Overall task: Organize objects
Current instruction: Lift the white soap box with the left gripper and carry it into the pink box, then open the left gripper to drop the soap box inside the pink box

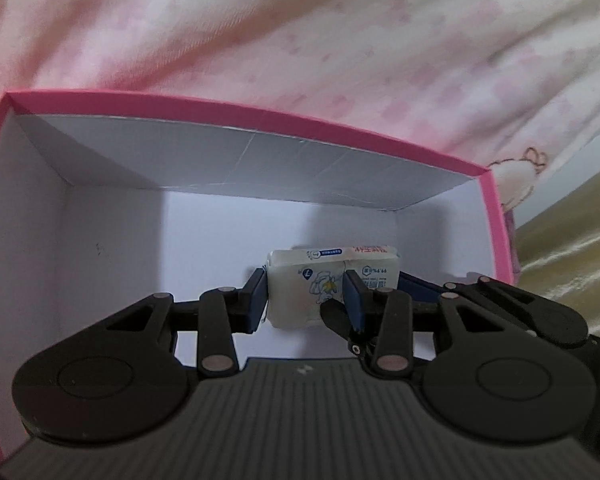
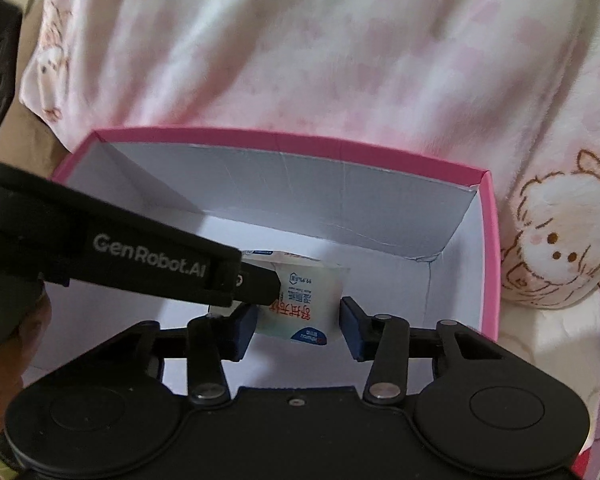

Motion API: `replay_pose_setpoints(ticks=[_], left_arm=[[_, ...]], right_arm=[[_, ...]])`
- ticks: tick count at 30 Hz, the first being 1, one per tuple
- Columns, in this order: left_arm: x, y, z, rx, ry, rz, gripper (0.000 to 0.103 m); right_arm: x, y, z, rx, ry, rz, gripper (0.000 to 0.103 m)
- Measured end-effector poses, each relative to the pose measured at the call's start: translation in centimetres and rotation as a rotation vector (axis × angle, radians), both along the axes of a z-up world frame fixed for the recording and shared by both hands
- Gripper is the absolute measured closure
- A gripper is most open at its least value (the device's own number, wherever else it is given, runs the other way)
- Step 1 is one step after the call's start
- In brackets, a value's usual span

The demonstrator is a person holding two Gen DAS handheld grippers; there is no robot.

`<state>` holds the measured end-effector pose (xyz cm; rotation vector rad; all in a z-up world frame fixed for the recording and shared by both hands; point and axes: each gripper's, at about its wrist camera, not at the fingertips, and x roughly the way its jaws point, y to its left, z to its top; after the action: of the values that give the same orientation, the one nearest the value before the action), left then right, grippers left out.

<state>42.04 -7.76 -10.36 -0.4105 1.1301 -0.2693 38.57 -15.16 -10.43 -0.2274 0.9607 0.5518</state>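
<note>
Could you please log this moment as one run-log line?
left gripper: shut on tissue pack | right gripper: open around pack | place: inside pink box

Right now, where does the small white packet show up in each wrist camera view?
Left wrist: packet low centre, clamped in the left jaws.
Right wrist: packet low centre, between the right jaws, which flank it without clearly pressing.
Shared landmark: the pink-rimmed box around it.

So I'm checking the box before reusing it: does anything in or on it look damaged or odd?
Yes, slightly. The pink-rimmed box has thin crease lines across its grey far inner wall, with a frayed, torn-looking lower edge near the right corner. Inside, only the white tissue pack shows, clamped by the left gripper.
</note>
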Motion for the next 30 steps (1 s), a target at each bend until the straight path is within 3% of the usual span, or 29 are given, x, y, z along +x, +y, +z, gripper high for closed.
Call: replay_pose_setpoints(ticks=[5, 12, 15, 17, 18, 23, 30], left_arm=[[0.8, -0.2, -1.1, -0.017, 0.049, 0.033, 0.065], [0.6, -1.0, -1.6, 0.065, 0.082, 0.066, 0.064], [0.7, -1.2, -2.3, 0.042, 0.116, 0.080, 0.065], [0.9, -1.5, -2.8, 0.023, 0.126, 0.083, 0.074], [0.9, -1.6, -3.0, -0.003, 0.129, 0.092, 0.077], [0.8, -3.1, -2.8, -0.001, 0.128, 0.112, 0.079], [1.1, -4.6, -3.6, -0.115, 0.157, 0.121, 0.084]], right_arm=[[0.3, 0.6, -0.9, -0.047, 0.014, -0.038, 0.056], [-1.0, 0.5, -0.5, -0.042, 0.013, -0.022, 0.055], [-2.2, 0.4, -0.2, -0.032, 0.018, 0.039, 0.060], [-2.6, 0.2, -0.3, -0.036, 0.031, 0.053, 0.083], [-2.7, 0.1, -0.5, -0.049, 0.034, 0.048, 0.085], [-3.5, 0.1, -1.2, -0.040, 0.093, 0.083, 0.087], [-3.3, 0.7, -3.1, -0.068, 0.141, -0.008, 0.086]])
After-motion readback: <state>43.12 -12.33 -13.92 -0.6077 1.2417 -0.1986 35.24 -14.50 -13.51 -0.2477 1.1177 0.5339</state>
